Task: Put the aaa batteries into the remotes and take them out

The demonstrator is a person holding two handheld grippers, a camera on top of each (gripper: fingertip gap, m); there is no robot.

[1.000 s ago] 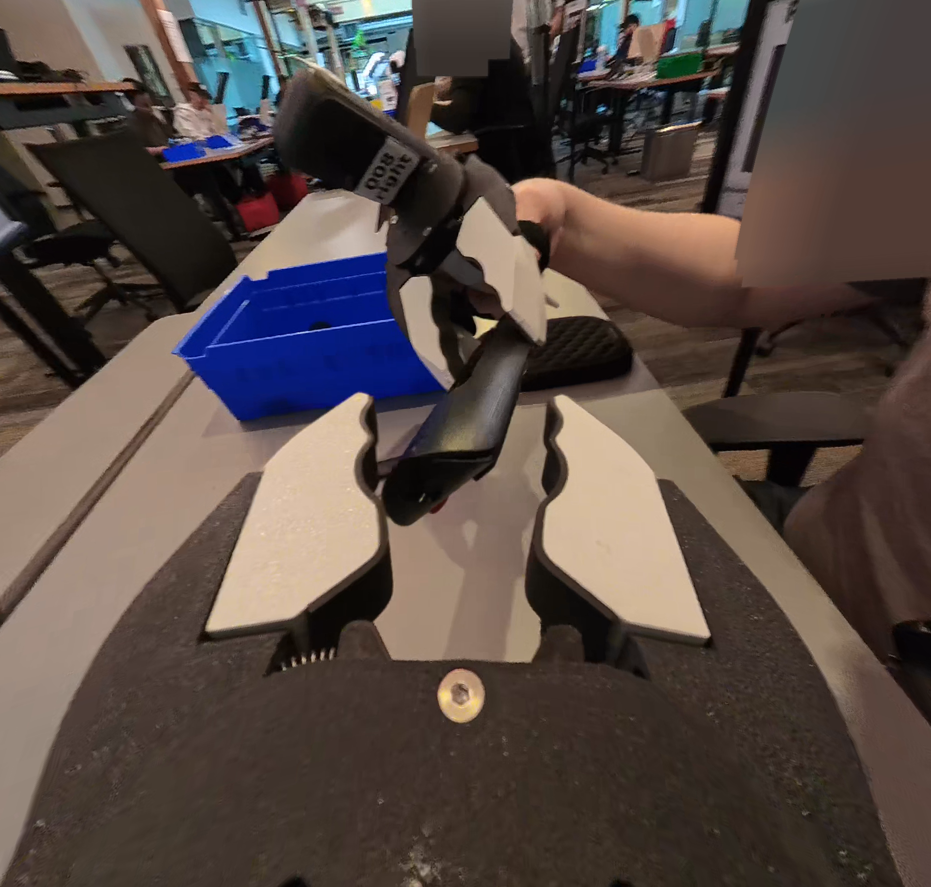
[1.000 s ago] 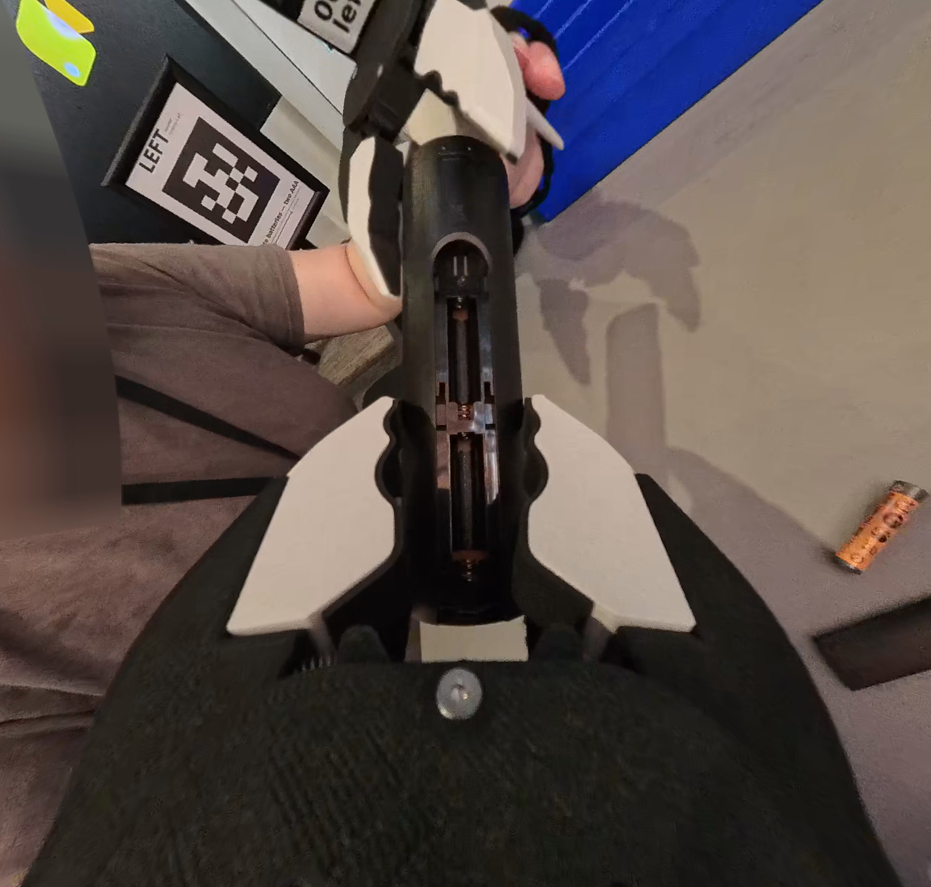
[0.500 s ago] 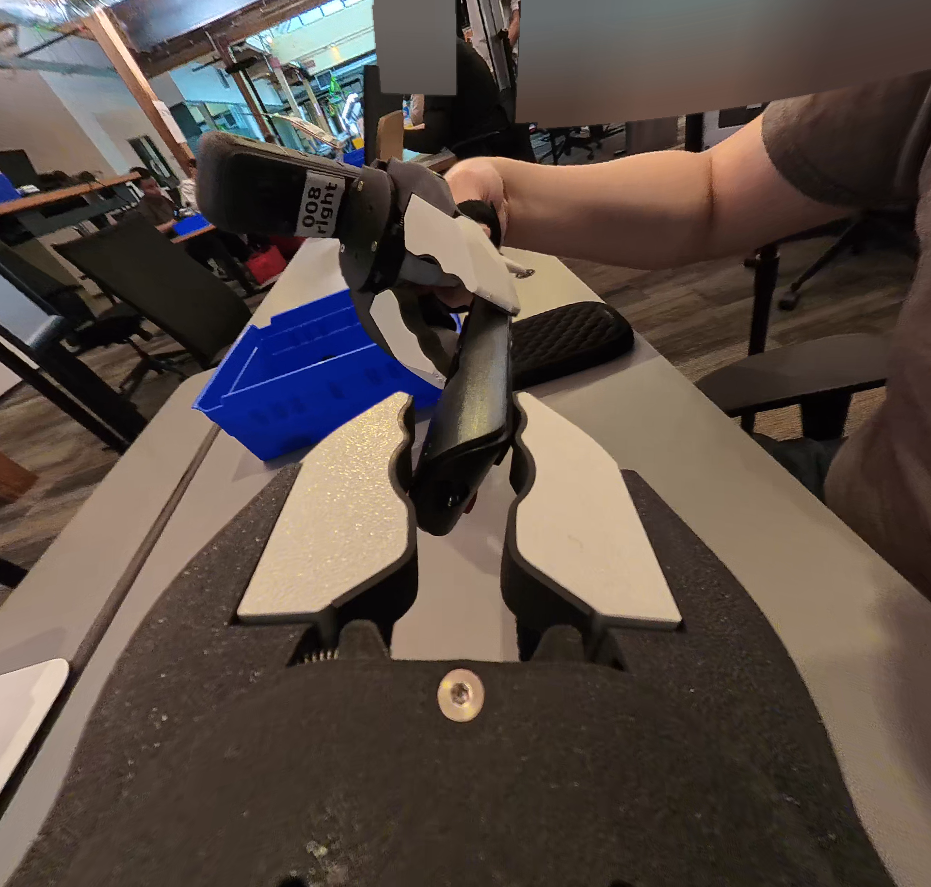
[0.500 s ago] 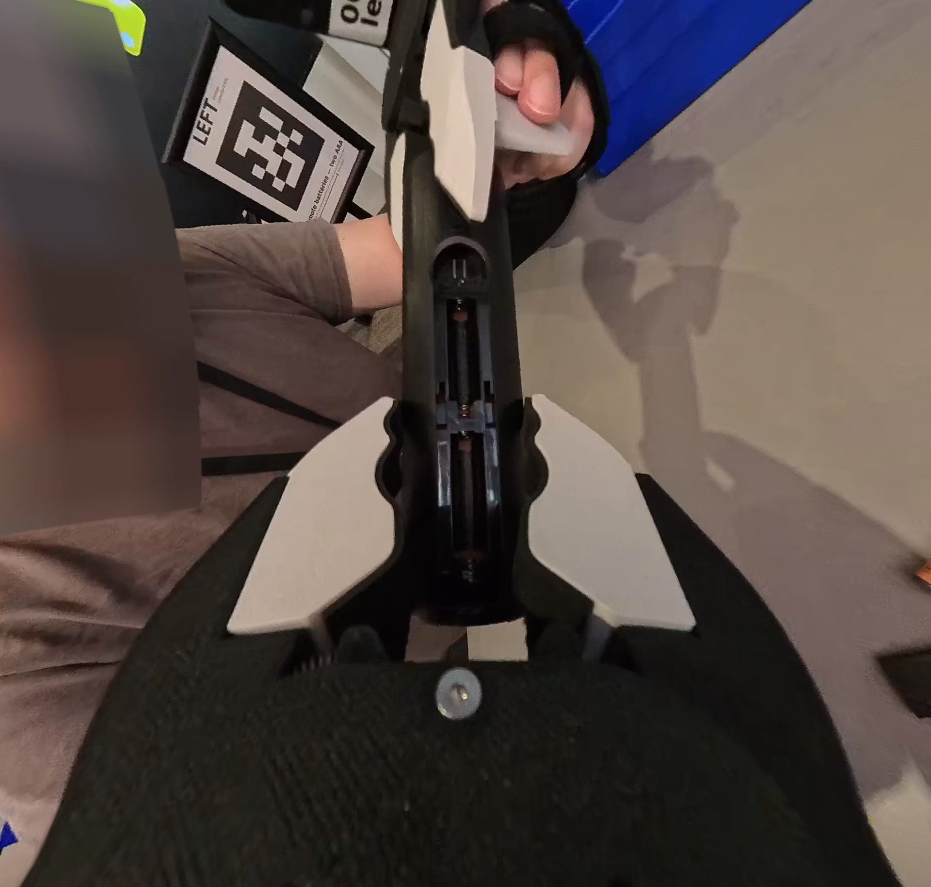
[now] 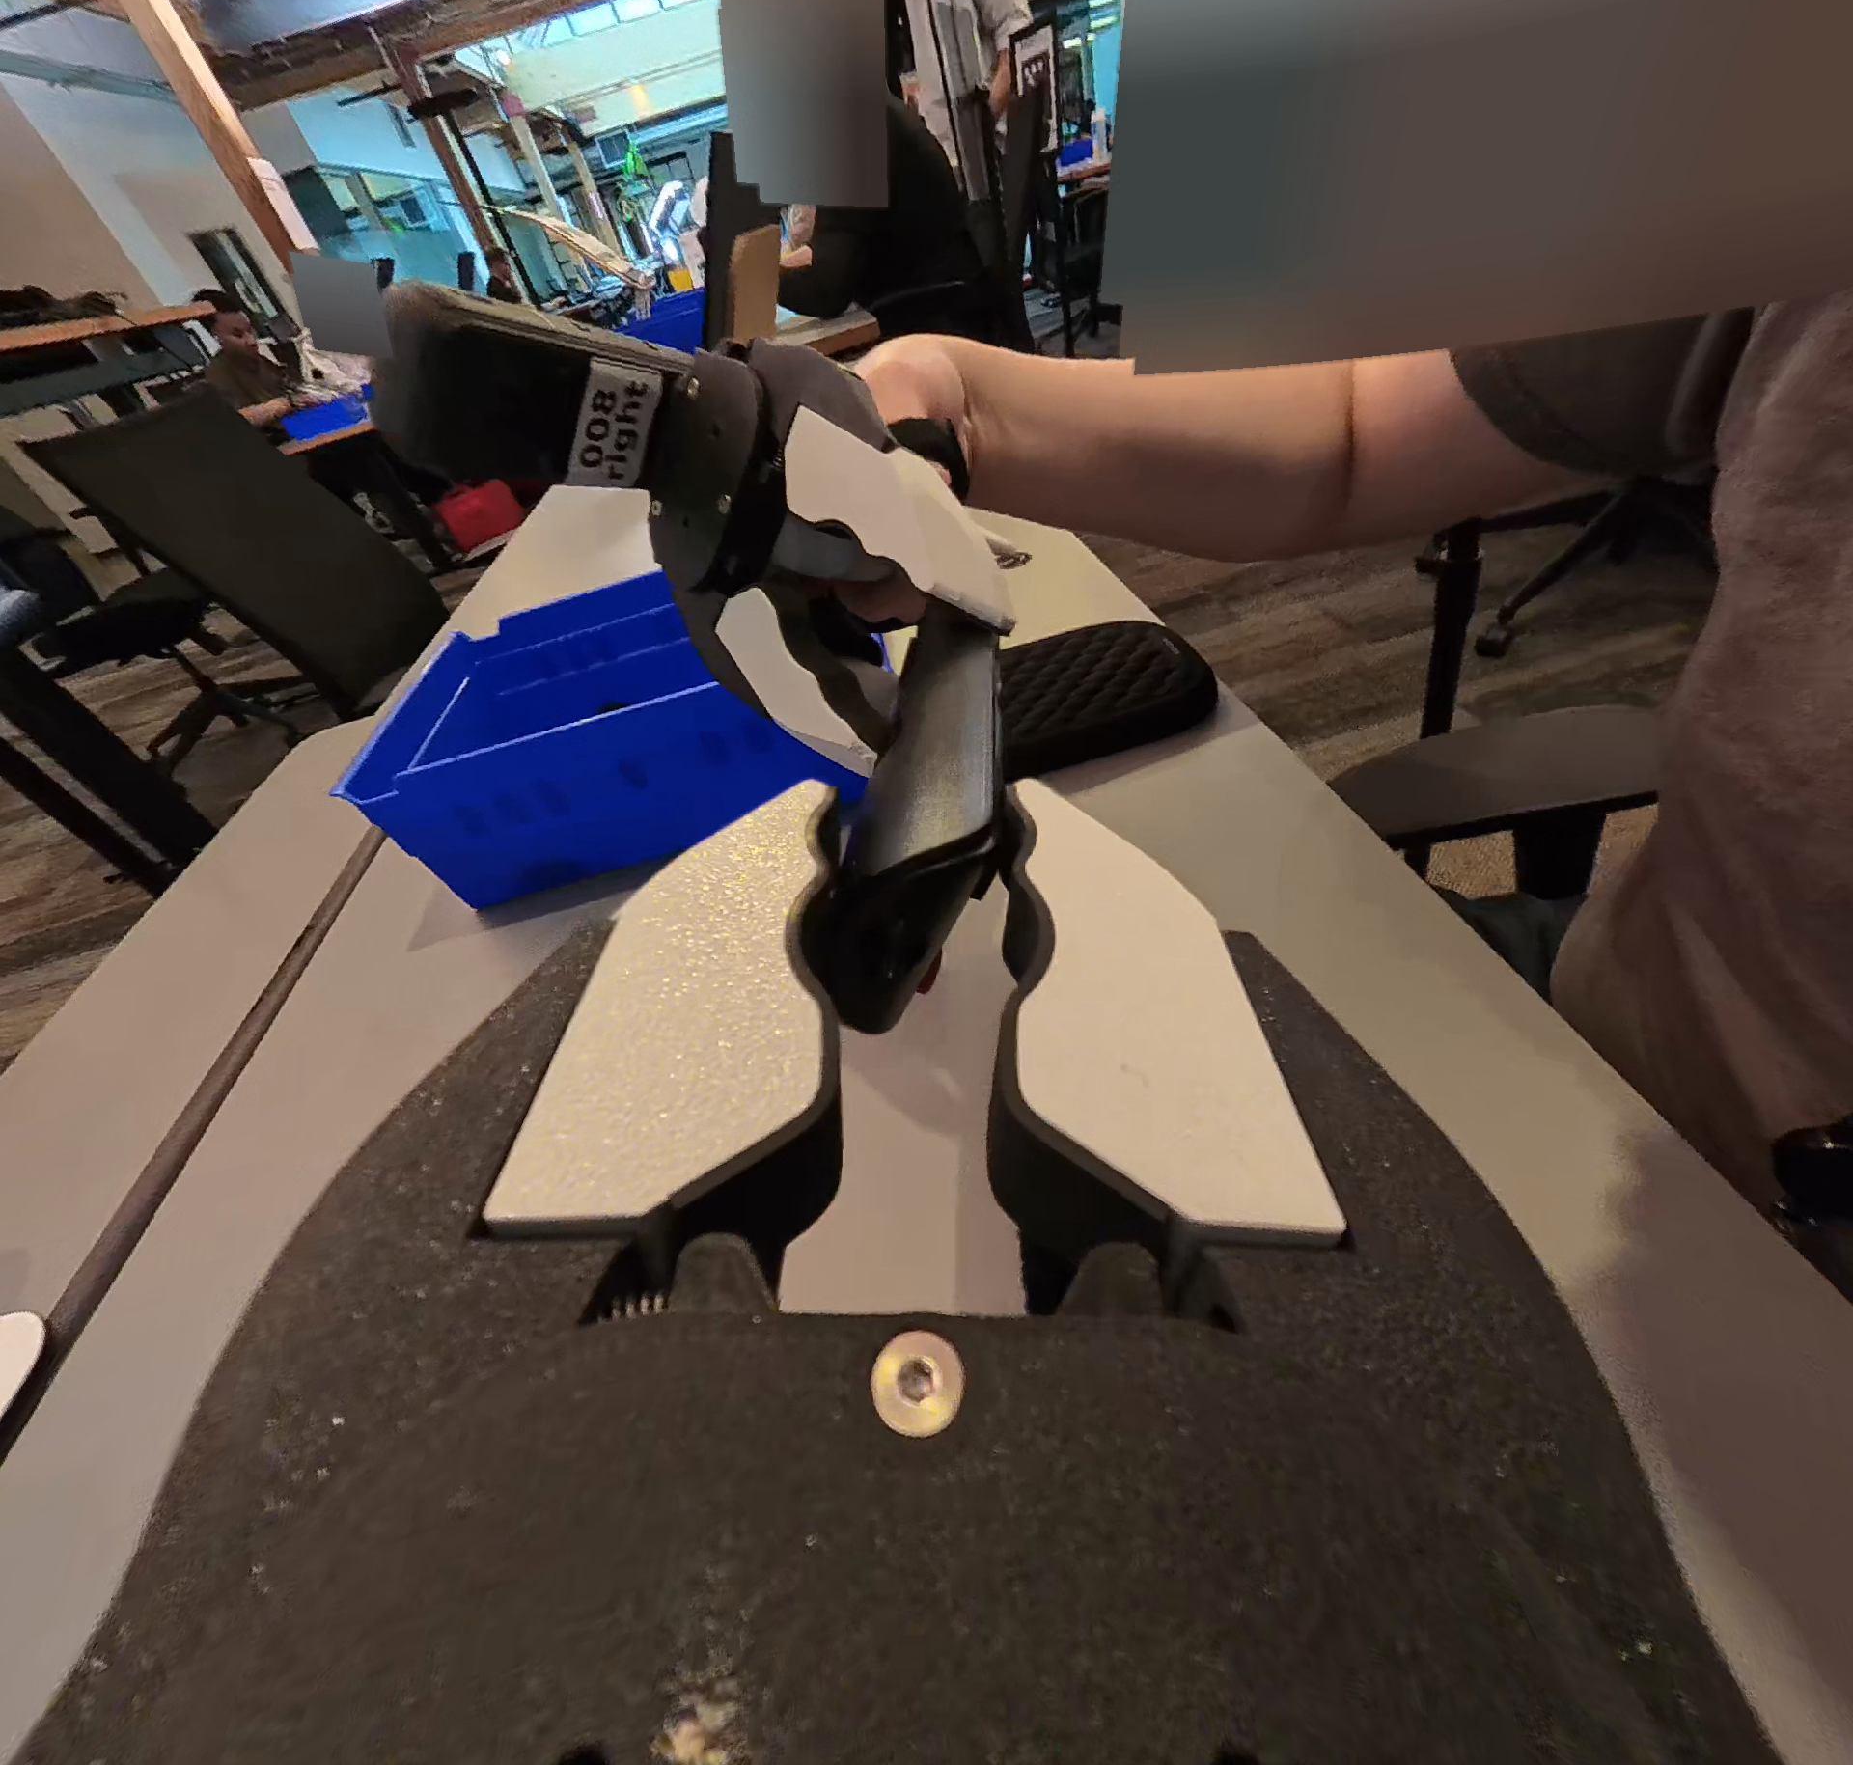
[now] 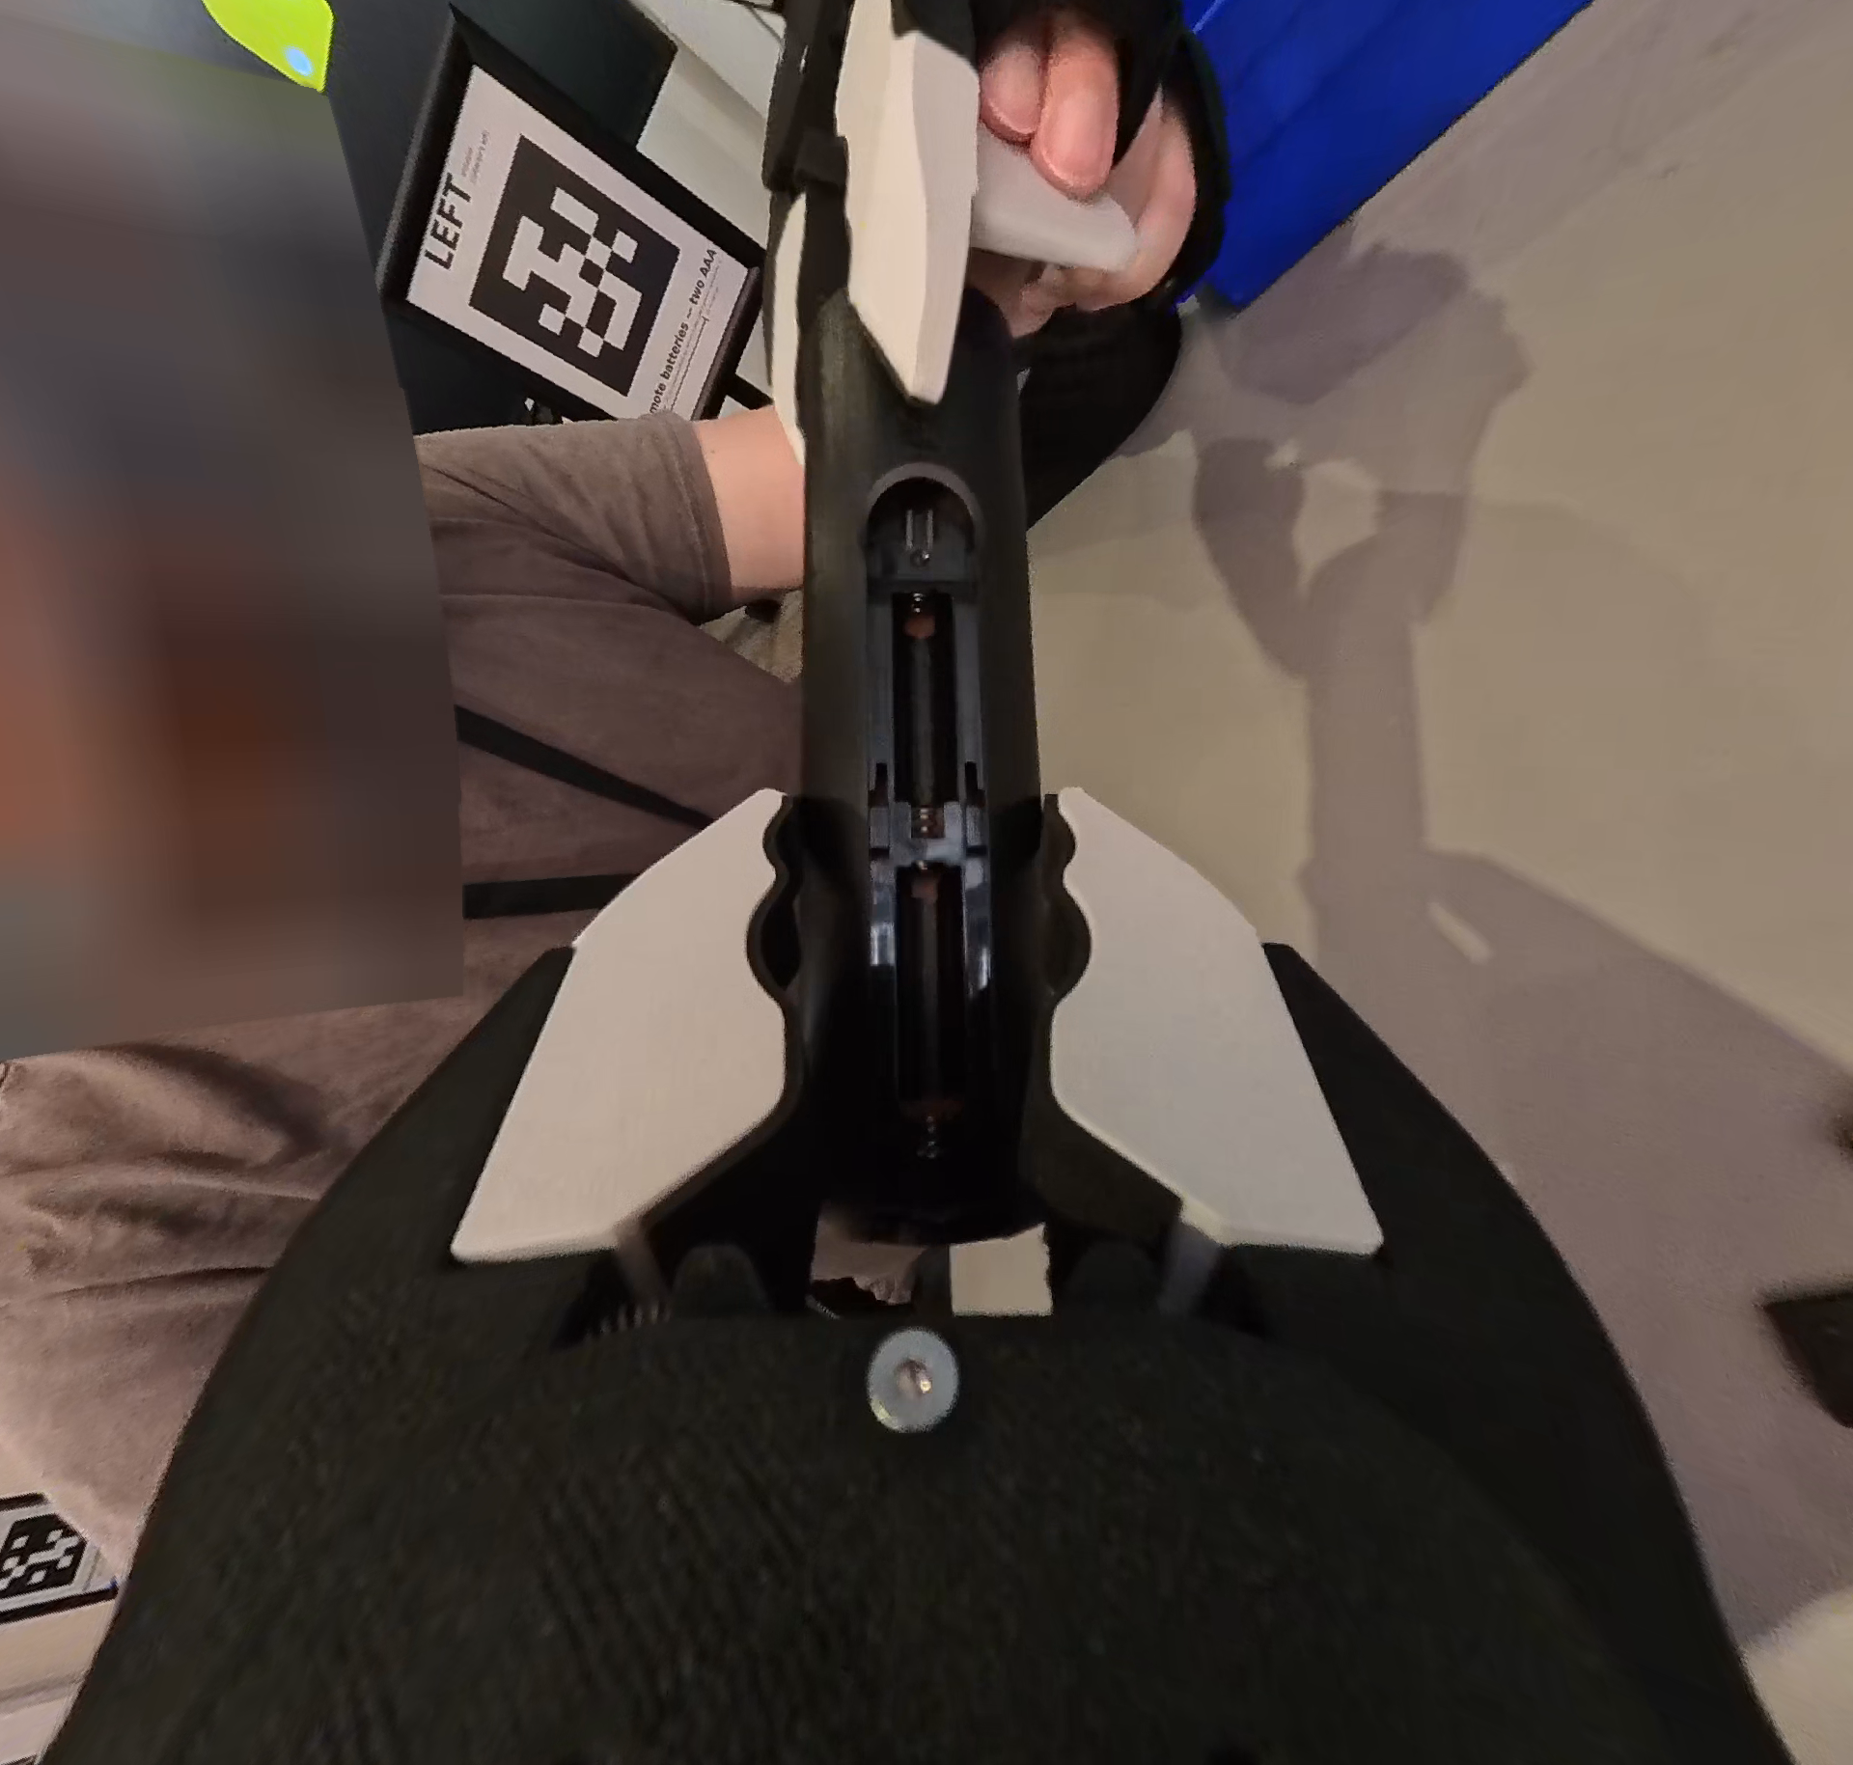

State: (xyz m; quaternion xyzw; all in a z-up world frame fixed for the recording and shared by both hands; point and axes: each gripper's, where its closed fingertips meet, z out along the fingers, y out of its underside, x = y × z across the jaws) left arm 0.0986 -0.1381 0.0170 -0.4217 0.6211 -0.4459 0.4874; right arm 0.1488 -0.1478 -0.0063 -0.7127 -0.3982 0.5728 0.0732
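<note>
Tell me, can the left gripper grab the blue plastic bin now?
Probably not: the left gripper has its jaws around the long black plastic remote, which blocks the blue plastic bin behind.

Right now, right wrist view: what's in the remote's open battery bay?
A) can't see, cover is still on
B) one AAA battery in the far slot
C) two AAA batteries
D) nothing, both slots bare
D: the remote faces the camera with its cover off, and both slots show only bare channels and contact springs, while the right gripper clamps its sides.
</note>
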